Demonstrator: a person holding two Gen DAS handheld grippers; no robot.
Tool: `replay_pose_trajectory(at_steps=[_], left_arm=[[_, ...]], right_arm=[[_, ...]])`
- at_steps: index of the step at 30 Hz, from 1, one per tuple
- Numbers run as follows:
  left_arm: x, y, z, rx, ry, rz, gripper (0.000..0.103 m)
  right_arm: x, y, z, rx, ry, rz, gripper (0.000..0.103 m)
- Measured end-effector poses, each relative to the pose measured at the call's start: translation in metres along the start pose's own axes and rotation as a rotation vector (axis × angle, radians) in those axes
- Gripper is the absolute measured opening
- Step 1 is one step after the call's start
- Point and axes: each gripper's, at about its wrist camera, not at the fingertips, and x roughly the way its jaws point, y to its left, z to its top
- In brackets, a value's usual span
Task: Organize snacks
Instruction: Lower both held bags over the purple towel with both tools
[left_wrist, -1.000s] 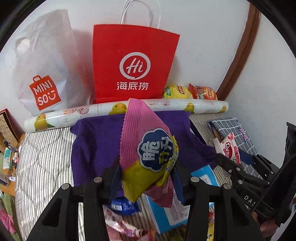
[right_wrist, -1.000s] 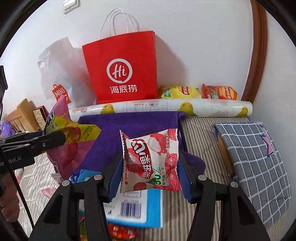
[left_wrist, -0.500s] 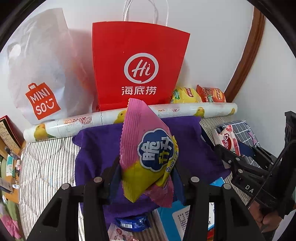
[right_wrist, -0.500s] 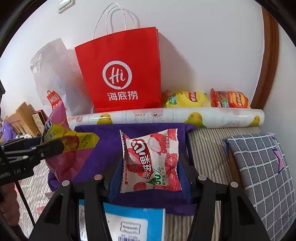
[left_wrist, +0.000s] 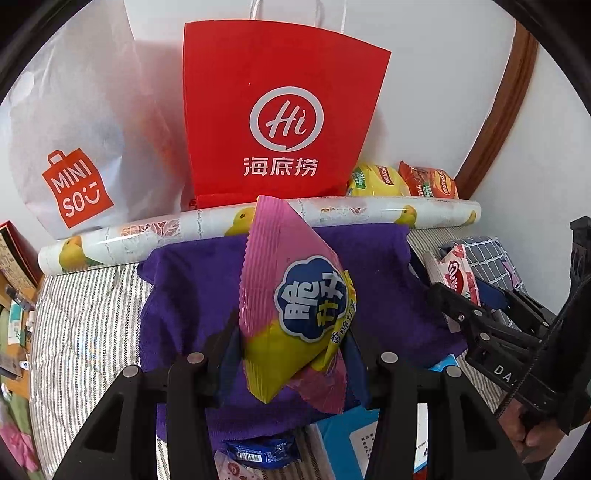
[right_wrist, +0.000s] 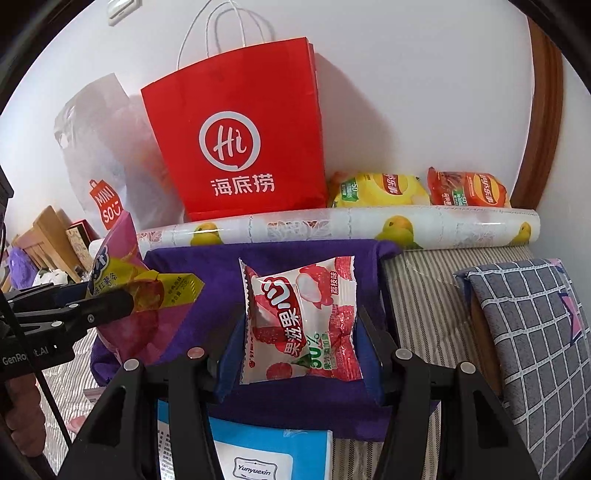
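My left gripper (left_wrist: 291, 343) is shut on a pink and yellow chip bag (left_wrist: 291, 295) and holds it above the purple cloth (left_wrist: 192, 295). My right gripper (right_wrist: 301, 339) is shut on a white and red lychee snack pack (right_wrist: 303, 317) above the same cloth (right_wrist: 207, 280). The right gripper and its pack (left_wrist: 458, 273) show at the right of the left wrist view. The left gripper's chip bag (right_wrist: 136, 280) shows at the left of the right wrist view. A red paper bag (left_wrist: 273, 122) stands against the wall behind the cloth.
A rolled fruit-print sheet (right_wrist: 369, 225) lies behind the cloth. Yellow (right_wrist: 376, 188) and orange (right_wrist: 465, 188) chip bags sit by the wall. A white Miniso bag (left_wrist: 70, 147) stands left of the red bag. A checked cushion (right_wrist: 528, 332) lies right. A blue box (right_wrist: 269, 454) lies near.
Both grippers have moved forward toward the red bag with their snacks still held. The bag and cloth look larger and nearer in both views.
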Motion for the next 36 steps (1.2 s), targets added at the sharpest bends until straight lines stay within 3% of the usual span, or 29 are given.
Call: replay_pose_trajectory(at_steps=[19, 36], left_arm=[[0.018, 0.006, -0.003, -0.032, 0.024, -0.039, 0.047], [0.03, 0.044, -0.004, -0.139, 0.028, -0.021, 0.047]], right_arm=[[0.007, 0.008, -0.004, -0.021, 0.009, 0.01, 0.055], [0.023, 0.011, -0.005, -0.052, 0.05, 0.01, 0.055]])
